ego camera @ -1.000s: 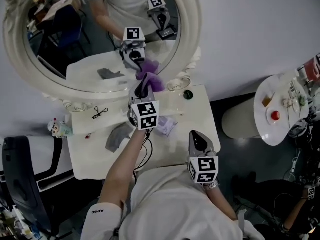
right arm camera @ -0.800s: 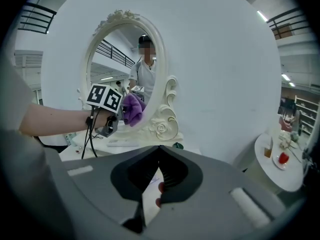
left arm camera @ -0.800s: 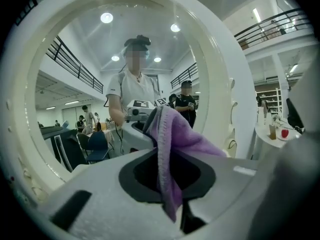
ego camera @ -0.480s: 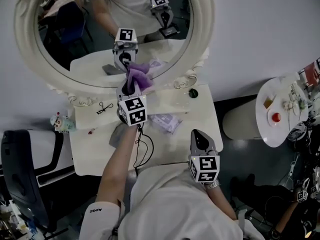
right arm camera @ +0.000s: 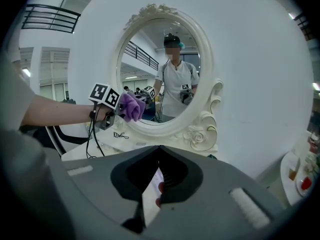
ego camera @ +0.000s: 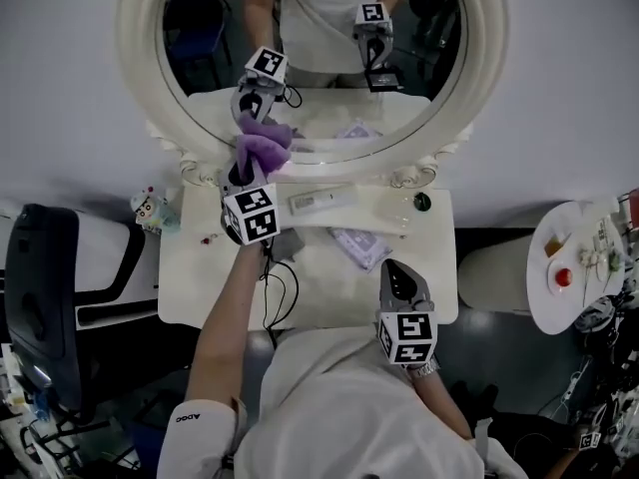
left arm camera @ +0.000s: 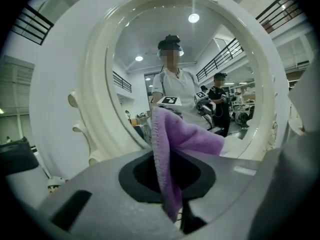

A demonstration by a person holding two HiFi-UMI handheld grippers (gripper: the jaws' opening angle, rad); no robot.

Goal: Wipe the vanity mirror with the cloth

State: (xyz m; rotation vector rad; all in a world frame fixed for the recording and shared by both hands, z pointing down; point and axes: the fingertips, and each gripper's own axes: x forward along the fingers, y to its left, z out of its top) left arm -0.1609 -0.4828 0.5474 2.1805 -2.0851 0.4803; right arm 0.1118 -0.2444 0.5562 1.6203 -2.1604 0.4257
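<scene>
pinching cloth [left arm camera: 172, 149] between left gripper [ego camera: 243, 176] fingers | cloth low on mirror [ego camera: 319, 38] | right gripper [ego camera: 393, 269] fingers pressed together

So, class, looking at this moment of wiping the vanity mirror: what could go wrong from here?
1. The left tool pinches only a narrow fold of the purple cloth; pressing on the mirror could tug it free.
2. The cloth sits at the glass's lower edge, so the hard tool might knock the carved frame.
3. Its cable trails over the table and might snag.
</scene>
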